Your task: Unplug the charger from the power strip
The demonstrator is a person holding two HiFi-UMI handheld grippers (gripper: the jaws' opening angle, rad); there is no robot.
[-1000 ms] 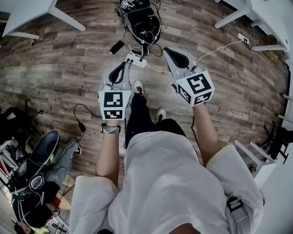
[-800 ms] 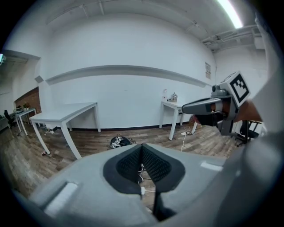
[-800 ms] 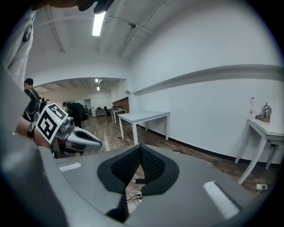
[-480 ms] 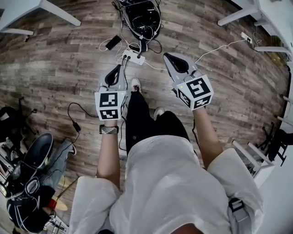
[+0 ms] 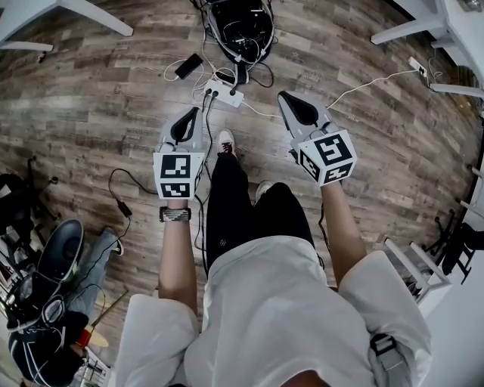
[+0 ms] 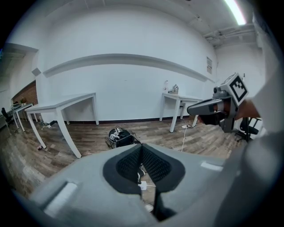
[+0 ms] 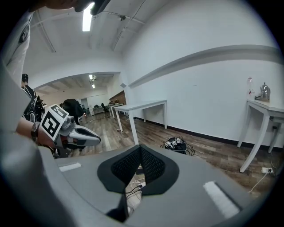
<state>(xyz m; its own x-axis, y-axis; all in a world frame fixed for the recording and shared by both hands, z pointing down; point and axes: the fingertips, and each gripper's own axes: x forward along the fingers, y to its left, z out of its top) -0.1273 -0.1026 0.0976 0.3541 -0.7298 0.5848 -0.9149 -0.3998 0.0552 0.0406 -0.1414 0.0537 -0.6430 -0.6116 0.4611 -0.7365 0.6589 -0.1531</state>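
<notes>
Wood floor (image 5: 91, 113) throughout, with the strip (image 5: 225, 96) taken as reference. White tables stand well apart from it, one to its far left (image 5: 83, 11) and one to its far right (image 5: 446, 23). A person stands on the near side of the strip, one shoe (image 5: 225, 140) just short of it. A black bag (image 5: 240, 26), loaded with cables, lies just beyond the strip. Left gripper (image 5: 194, 112): held above the floor on the near side of the strip, slightly to its left, not touching it. The jaws are clenched tip to tip with nothing between them (the strip shows on the floor through the opening behind the tips). Right gripper (image 5: 283, 96): to the right of the strip and apart from it, jaws likewise closed and empty. The strip itself is white and lies flat on the floor. A white cable (image 5: 363, 82) runs from it toward the far right. A dark phone (image 5: 189, 66) lies near its far left corner. Dark plugs (image 5: 210, 93) are seated in the strip. Which one is the charger cannot be told at this size.
</notes>
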